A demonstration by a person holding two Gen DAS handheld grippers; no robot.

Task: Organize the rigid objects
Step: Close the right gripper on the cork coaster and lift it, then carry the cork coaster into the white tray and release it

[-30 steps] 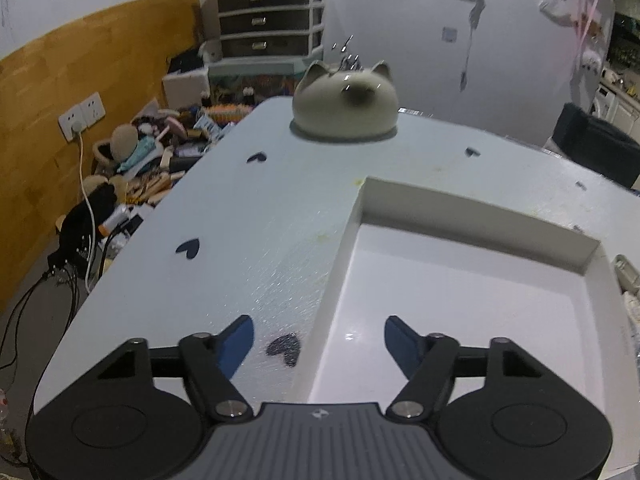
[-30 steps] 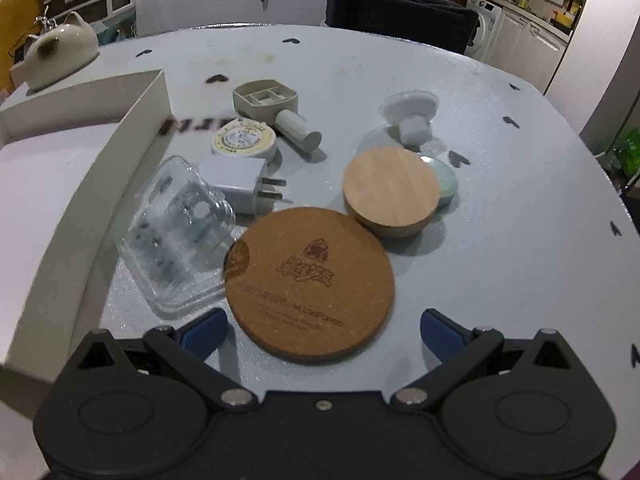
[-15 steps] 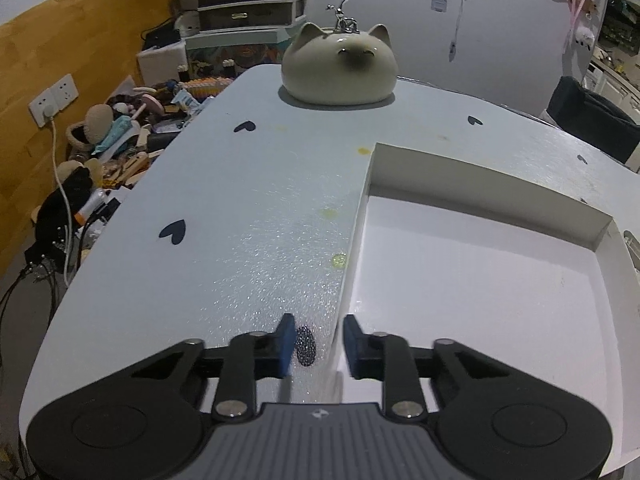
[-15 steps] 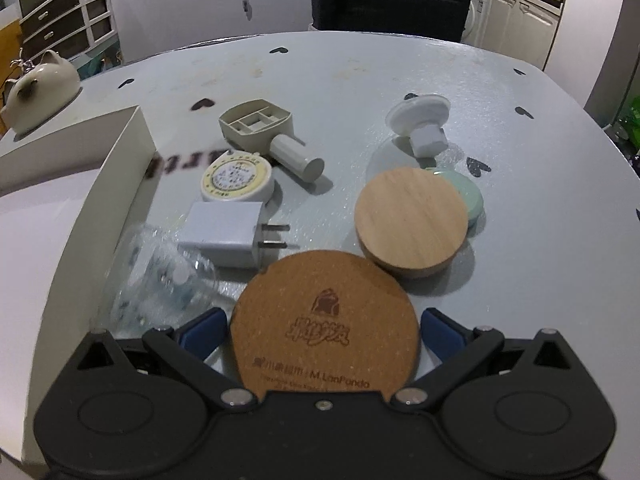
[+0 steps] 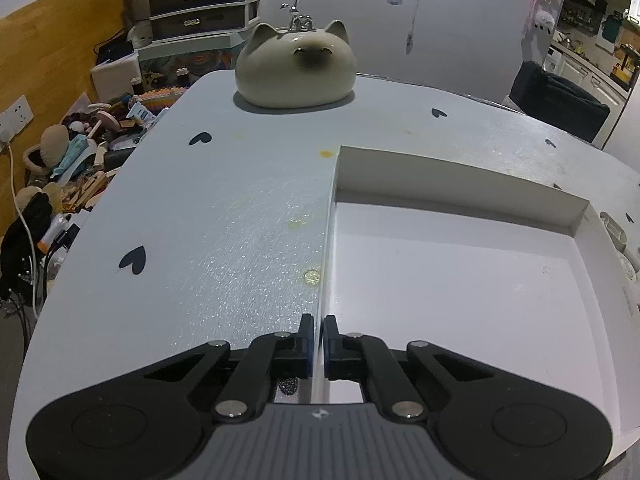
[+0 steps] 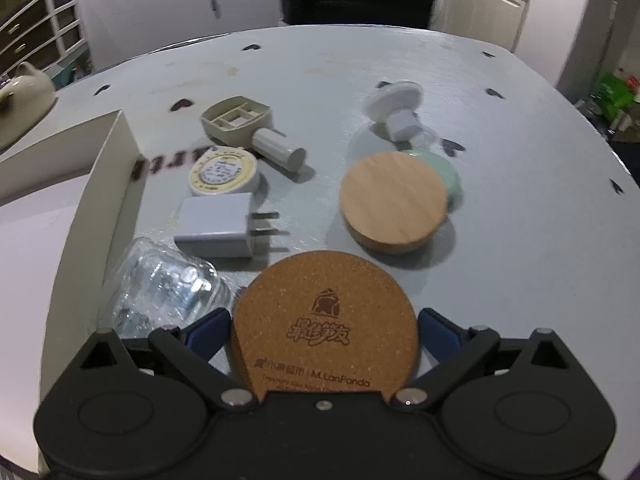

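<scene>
Left hand-held gripper (image 5: 316, 336) pinches the white box's (image 5: 460, 280) left wall edge.

We see open room inside the white tray (image 5: 452, 280) — its floor is bare, with only its low walls to clear. Left of it the table (image 5: 208, 216) lies free up to the cat-shaped jar (image 5: 296, 70) at the far edge. On the tray's right side objects crowd close — a clear plastic case (image 6: 168, 292), white charger (image 6: 218, 226), tape measure (image 6: 222, 170) and wooden lid (image 6: 394, 198) leave only narrow gaps.
</scene>
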